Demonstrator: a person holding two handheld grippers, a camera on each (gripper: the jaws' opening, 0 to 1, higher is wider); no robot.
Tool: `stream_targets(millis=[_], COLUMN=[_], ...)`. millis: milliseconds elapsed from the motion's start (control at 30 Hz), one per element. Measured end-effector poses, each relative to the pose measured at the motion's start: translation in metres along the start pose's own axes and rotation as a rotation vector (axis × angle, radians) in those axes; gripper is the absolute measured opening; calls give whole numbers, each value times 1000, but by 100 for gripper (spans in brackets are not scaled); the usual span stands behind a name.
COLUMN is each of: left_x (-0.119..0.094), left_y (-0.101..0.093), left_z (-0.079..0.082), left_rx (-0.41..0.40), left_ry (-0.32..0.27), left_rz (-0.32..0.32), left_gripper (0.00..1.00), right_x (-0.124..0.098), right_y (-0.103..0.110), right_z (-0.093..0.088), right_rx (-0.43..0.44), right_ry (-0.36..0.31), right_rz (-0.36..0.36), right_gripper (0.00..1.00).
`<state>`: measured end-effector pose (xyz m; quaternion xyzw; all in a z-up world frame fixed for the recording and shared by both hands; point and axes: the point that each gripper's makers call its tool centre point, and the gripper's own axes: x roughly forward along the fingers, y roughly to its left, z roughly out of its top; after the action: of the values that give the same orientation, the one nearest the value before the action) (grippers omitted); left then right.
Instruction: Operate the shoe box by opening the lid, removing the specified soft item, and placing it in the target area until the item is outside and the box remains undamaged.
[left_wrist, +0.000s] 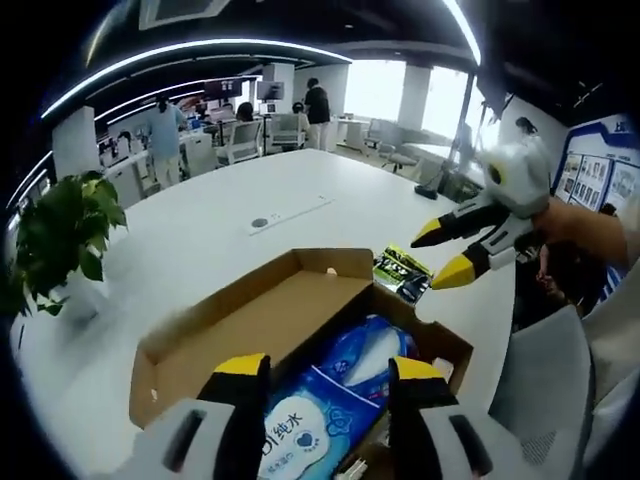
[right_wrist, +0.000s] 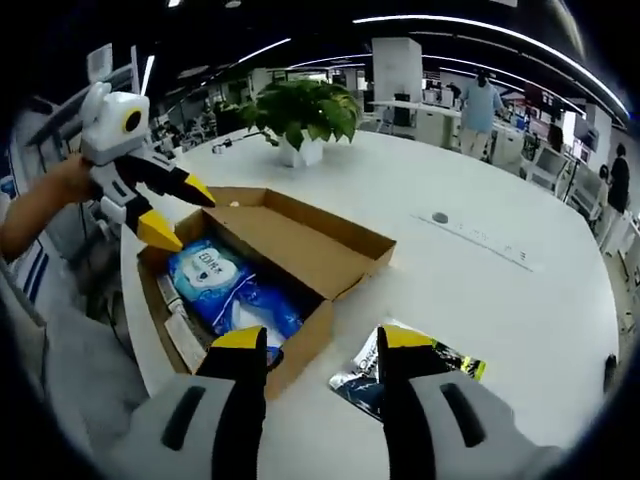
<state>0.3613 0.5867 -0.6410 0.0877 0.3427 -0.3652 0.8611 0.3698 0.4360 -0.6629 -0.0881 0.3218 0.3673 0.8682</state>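
Left gripper view: my left gripper (left_wrist: 328, 378) hangs parted and empty directly over the blue wipes pack (left_wrist: 330, 400) in the shoe box (left_wrist: 200, 345).
Pack's long axis follows the box's length; my right gripper (left_wrist: 448, 252), also parted and empty, hovers beyond the box's far corner, so I judge the left nearer.

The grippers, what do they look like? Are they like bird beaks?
A bit, yes. Each gripper has two pointed black jaws with bright yellow tips. The left gripper has a white rounded body with a round dark lens ringed in yellow, like an eye. The right gripper looks the same. Up close, the jaws rise from pale grey housings with dark slots. No cables show.
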Motion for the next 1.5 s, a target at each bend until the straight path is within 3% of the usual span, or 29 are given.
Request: stream_targets(millis=[467,733,1100,1500], left_x=[-24,-36,-53,-75], left_y=[14,15,14,24], left_z=[-38,-55,-80,-92], left_rx=[-55,-45,-51,-112], left_ry=[-7,-12,-39,-106], left_rz=[72,94,117,154], left_gripper=[54,59,66,70], right_x=[26,43,65,91], right_y=[42,61,82,96], right_z=[8,11,10,5], right_rx=[-31,-42,2,22], right_ry=[15,30,48,83], right_rz=[100,147,197,221], right_gripper=[40,40,38,34])
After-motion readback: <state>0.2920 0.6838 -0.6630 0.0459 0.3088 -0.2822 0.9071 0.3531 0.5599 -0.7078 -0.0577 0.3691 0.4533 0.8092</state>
